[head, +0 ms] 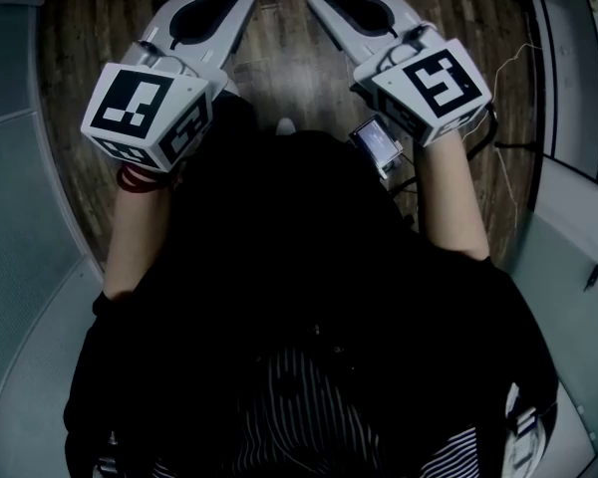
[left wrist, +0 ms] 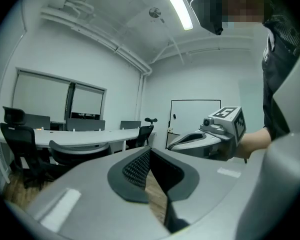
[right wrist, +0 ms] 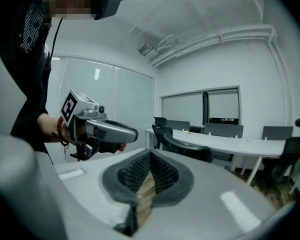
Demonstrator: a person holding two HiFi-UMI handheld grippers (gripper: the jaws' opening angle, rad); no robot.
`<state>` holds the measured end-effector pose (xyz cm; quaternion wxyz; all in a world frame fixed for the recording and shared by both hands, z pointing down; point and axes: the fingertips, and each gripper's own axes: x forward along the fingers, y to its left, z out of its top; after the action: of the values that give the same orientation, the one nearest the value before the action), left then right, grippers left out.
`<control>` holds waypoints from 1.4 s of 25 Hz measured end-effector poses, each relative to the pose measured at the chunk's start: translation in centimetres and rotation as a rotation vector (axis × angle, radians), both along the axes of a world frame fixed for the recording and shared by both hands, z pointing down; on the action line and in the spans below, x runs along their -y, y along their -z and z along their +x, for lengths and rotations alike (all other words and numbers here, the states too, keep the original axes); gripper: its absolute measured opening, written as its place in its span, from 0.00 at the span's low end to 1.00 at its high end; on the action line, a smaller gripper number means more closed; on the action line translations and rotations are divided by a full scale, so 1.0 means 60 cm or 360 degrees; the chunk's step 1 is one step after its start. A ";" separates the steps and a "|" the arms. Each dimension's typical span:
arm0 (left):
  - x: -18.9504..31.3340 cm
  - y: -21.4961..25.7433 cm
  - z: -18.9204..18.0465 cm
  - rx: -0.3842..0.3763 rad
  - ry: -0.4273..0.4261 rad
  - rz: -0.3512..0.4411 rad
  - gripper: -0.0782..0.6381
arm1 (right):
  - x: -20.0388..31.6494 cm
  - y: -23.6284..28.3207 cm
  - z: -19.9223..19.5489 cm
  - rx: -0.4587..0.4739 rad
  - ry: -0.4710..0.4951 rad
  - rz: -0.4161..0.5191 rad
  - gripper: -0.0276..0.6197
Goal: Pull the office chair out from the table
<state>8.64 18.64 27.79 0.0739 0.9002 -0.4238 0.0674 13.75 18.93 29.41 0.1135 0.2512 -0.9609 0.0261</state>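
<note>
Holding the left gripper clenched, ribbed pads pressed together and nothing caught between them. Holding the right gripper clenched likewise and empty, just beside the left, both pointing out across the room and dipping slightly. Standing over a wooden floor, well apart from the furniture.

Facing, beyond the jaw tips, a long white table with several dark chairs along it. Taking the nearest office chair as the likely target. Seeing it tucked against the table's near edge, with the curved top of the backrest turned toward the grippers and the seat and base hiding behind the gripper body.

Expecting, as a judgement, a fairly heavy but free-rolling thing on castors, though seeing no wheels in any view. Expecting a stiff frame, with a mesh or padded back giving a little under pressure.

Judging the top rim of the backrest the best hold: opening the jaws first, then straddling the rim with one gripper toward each end. Guessing that a one-sided pull risks swivelling the seat instead of rolling it, so favouring an even, straight pull.
</note>
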 end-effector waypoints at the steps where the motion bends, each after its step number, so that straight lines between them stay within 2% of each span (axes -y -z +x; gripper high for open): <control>1: 0.008 0.002 -0.011 0.0001 0.0007 0.0005 0.11 | 0.009 0.004 -0.008 0.0005 0.0001 0.0000 0.04; 5: 0.041 0.010 -0.058 -0.0029 0.0042 0.0014 0.11 | 0.041 0.011 -0.048 -0.0018 0.0021 0.0028 0.05; 10: 0.072 0.037 -0.096 -0.0019 -0.0011 0.0063 0.11 | 0.077 0.041 -0.114 -0.0032 0.0053 0.0084 0.04; 17: 0.145 -0.007 -0.204 -0.0032 0.0015 -0.0049 0.11 | 0.152 0.022 -0.181 -0.0086 0.0003 0.0050 0.04; 21: 0.176 -0.015 -0.237 0.0001 -0.0025 -0.0033 0.11 | 0.182 0.023 -0.188 -0.0208 -0.0032 0.0114 0.04; 27: 0.202 -0.008 -0.273 -0.0012 -0.0062 -0.0005 0.11 | 0.212 0.030 -0.215 -0.0159 -0.0082 0.0084 0.04; 32: 0.210 -0.011 -0.291 0.0075 -0.0134 0.0000 0.11 | 0.228 0.027 -0.243 -0.0304 -0.0043 0.0170 0.05; 35: 0.222 -0.005 -0.317 0.0094 -0.0156 0.0013 0.11 | 0.253 0.035 -0.247 -0.0335 -0.0063 0.0136 0.05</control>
<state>-10.41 5.31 28.09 0.0542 0.9179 -0.3813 0.0958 -1.04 3.75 27.31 0.2026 0.2761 -0.9387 -0.0393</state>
